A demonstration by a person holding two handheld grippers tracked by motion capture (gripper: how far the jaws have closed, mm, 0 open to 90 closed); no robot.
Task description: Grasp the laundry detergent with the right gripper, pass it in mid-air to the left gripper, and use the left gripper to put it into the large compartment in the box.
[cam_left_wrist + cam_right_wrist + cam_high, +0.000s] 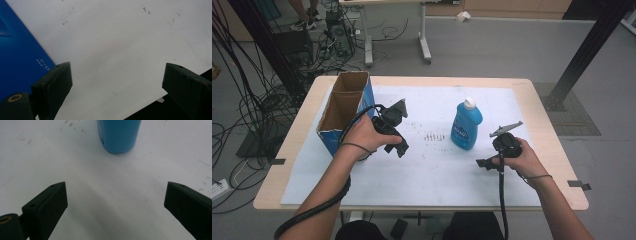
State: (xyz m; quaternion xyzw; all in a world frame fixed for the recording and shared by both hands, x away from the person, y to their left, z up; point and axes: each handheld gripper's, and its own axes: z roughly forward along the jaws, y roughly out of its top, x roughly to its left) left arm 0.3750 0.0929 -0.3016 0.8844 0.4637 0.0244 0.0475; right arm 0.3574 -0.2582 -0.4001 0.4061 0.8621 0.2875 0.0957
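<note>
From the high view, the blue bottle [466, 125] stands upright with its white cap [469, 103] on the white sheet [422, 175], and I take it as my mark: my right gripper [484, 163] hangs just beside it on the near side, my left gripper [401, 148] sits well apart to its left, next to the open cardboard box [343, 112]. In my left gripper view, my jaws are spread wide over bare sheet with nothing between them, the box's blue side at their left. In my right gripper view, my jaws gape just as wide and empty, the bottle's base [119, 135] straight ahead, apart from both tips
</note>
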